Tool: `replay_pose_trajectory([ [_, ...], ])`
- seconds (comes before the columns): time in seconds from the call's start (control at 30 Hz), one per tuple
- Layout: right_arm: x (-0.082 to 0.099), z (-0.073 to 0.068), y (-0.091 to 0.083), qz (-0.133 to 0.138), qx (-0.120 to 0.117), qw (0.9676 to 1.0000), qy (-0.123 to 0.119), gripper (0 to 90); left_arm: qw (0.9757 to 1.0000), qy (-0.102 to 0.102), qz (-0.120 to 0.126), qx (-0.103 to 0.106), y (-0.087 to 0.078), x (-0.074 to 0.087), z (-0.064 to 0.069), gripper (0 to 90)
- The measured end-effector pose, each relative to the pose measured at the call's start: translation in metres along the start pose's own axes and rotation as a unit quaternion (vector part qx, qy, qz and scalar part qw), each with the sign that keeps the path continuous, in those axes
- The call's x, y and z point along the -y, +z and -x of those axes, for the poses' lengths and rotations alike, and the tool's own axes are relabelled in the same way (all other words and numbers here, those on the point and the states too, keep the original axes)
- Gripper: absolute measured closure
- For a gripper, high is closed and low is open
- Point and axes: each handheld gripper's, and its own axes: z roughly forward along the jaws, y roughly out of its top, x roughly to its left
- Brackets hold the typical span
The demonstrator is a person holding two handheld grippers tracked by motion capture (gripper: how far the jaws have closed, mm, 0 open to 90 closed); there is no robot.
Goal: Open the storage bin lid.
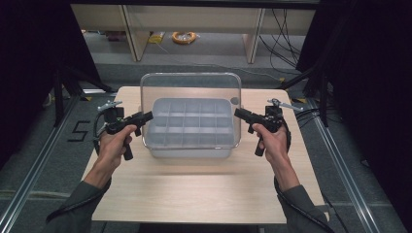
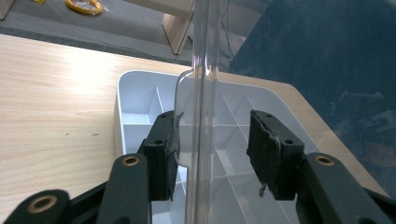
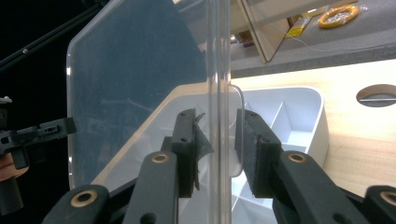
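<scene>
High view first. Clear lid (image 1: 190, 87) held up off the white divided box (image 1: 188, 128), which sits at the middle of the wooden table (image 1: 204, 194), towards its far edge. Left gripper (image 1: 146, 116) at the lid's left edge, right gripper (image 1: 237, 112) at its right edge — one hand on each, forearms coming in from below. Lid tilted up towards the far side, its near edge low over the box front. Empty compartments visible through the plastic.

Left gripper view. Jaws closed about as far as they go on the lid's thick side edge (image 2: 205, 93), which runs upright between the pads (image 2: 161, 158). Left pad pressed against the plastic; the right pad looks a little off the rim, so contact on that side hard to tell. Box and table beyond.

Right gripper view. Same picture mirrored: jaws clamped on the lid's other edge (image 3: 218, 70), pads (image 3: 187, 140) tight on both sides. Left gripper far off at the left (image 3: 51, 128), box below, a round hole in the table (image 3: 377, 94) at the right.

Step in hand, by the look of it: lifting the lid off the box — or carrying it clear. Next move calls for both hands travelling together at one height, no twisting, grip kept firm on slippery plastic, then a flat set-down beside the box.
</scene>
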Motion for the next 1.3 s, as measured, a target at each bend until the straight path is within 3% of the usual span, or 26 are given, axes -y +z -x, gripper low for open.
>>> replay_pose_trajectory([
  [0.03,0.001,-0.003,-0.002,-0.003,0.001,1.0,0.009,69.9,1.0,0.001,0.0,0.001,-0.002,0.001,0.0,53.2],
  [0.1,0.004,-0.004,-0.004,0.002,-0.001,1.0,-0.008,69.9,1.0,0.004,-0.002,0.002,-0.005,0.004,0.001,53.0],
  [0.13,0.006,-0.006,-0.006,-0.003,0.001,1.0,0.005,69.9,1.0,0.005,-0.002,0.001,-0.007,0.006,0.001,53.1],
  [0.17,0.007,-0.007,-0.007,-0.002,0.0,1.0,0.004,69.9,1.0,0.005,0.0,0.002,-0.009,0.009,0.001,53.0],
  [0.3,0.014,-0.011,-0.011,0.001,-0.003,0.9998,-0.021,70.0,0.9999,0.01,-0.005,0.002,-0.016,0.019,0.0,53.0],
  [0.5,0.025,-0.02,-0.017,-0.009,-0.001,0.9996,-0.026,69.9,0.9999,0.008,-0.006,0.004,-0.023,0.036,-0.003,52.8],
  [0.6,0.031,-0.019,-0.019,-0.009,0.003,0.999,-0.045,69.9,0.9998,0.014,-0.011,0.002,-0.025,0.045,-0.004,52.6],
  [0.67,0.036,-0.02,-0.02,-0.015,0.006,0.9993,-0.035,70.0,0.9998,0.013,-0.012,0.004,-0.025,0.05,-0.006,52.5],
  [0.73,0.041,-0.02,-0.021,-0.016,0.003,0.9991,-0.04,70.0,0.9998,0.012,-0.013,0.005,-0.025,0.054,-0.007,52.5],
  [0.77,0.043,-0.022,-0.022,-0.02,0.001,0.9994,-0.027,70.0,0.9999,0.01,-0.012,0.008,-0.026,0.056,-0.008,52.6],
  [0.8,0.045,-0.019,-0.022,-0.016,0.003,0.999,-0.042,70.1,0.9998,0.011,-0.011,0.007,-0.026,0.059,-0.008,52.6],
  [1.0,0.056,-0.021,-0.026,-0.023,0.003,0.9993,-0.029,70.0,0.9995,0.018,-0.025,0.005,-0.03,0.069,-0.007,52.5],
  [1.03,0.057,-0.019,-0.027,-0.02,0.002,0.999,-0.04,70.0,0.9995,0.019,-0.026,0.006,-0.03,0.071,-0.007,52.6],
  [1.2,0.067,-0.019,-0.031,-0.025,0.001,0.9994,-0.026,70.0,0.9994,0.021,-0.028,0.005,-0.036,0.076,-0.005,52.9],
  [1.3,0.072,-0.017,-0.033,-0.028,-0.005,0.9991,-0.031,69.9,0.9992,0.027,-0.029,0.005,-0.039,0.079,-0.004,52.9],
])
